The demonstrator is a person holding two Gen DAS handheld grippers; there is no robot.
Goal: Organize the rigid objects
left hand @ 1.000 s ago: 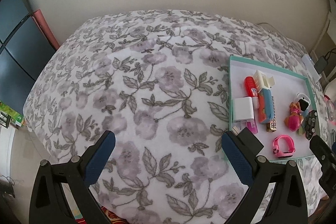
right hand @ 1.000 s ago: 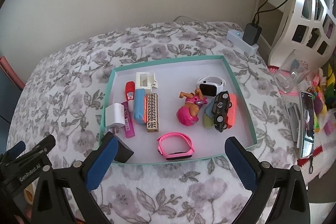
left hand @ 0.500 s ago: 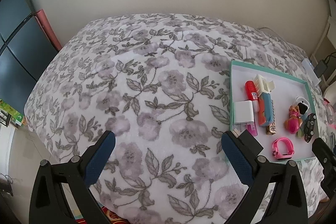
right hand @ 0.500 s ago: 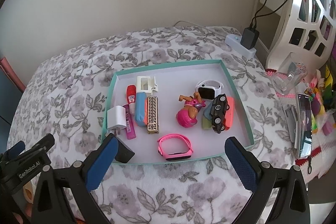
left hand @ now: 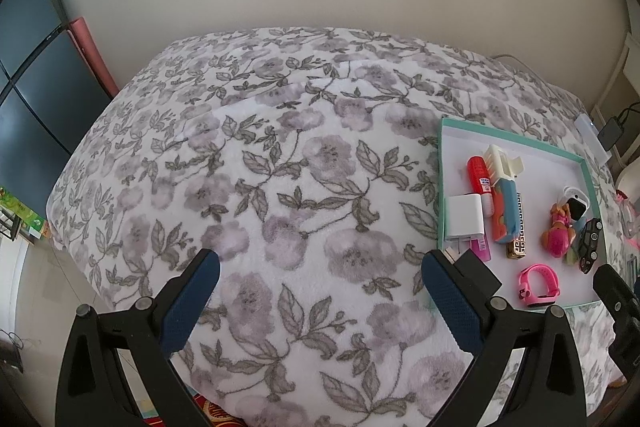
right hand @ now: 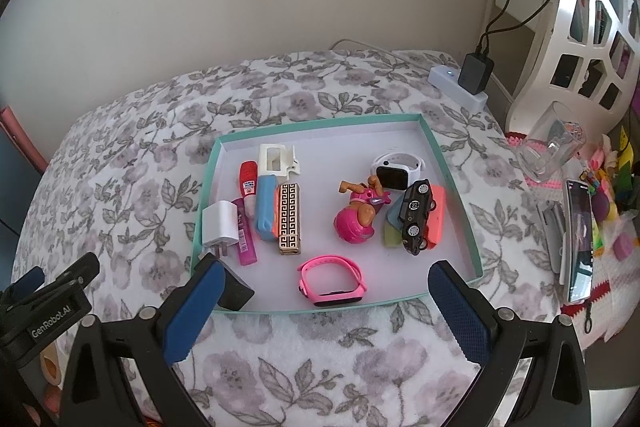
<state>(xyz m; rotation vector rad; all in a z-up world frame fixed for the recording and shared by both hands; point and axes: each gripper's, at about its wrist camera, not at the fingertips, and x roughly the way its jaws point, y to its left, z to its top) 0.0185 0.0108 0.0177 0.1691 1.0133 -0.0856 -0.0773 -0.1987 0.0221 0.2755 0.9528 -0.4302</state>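
Note:
A shallow teal-rimmed tray (right hand: 320,122) lies on the floral bedspread (left hand: 280,167). It holds a white charger plug (right hand: 220,229), a red glue stick (right hand: 249,183), a cream clip (right hand: 274,159), a gold-and-black patterned case (right hand: 289,223), a pink toy pup (right hand: 356,219), a white smartwatch (right hand: 394,171), a black toy car (right hand: 418,215), a pink wristband (right hand: 332,285) and a black block (right hand: 236,291). My right gripper (right hand: 326,275) hovers open over the tray's near edge, holding nothing. My left gripper (left hand: 320,267) is open above bare bedspread, left of the tray (left hand: 441,187).
A power strip with a black adapter (right hand: 474,79) sits at the bed's far right corner. A clear glass (right hand: 554,147), a phone (right hand: 578,243) and small toys crowd the right side by a white cut-out panel (right hand: 592,19). A dark cabinet (left hand: 28,87) stands on the left.
Both views have shifted slightly, as if the grippers drew back a little. Both stay open, and nothing in the tray has moved.

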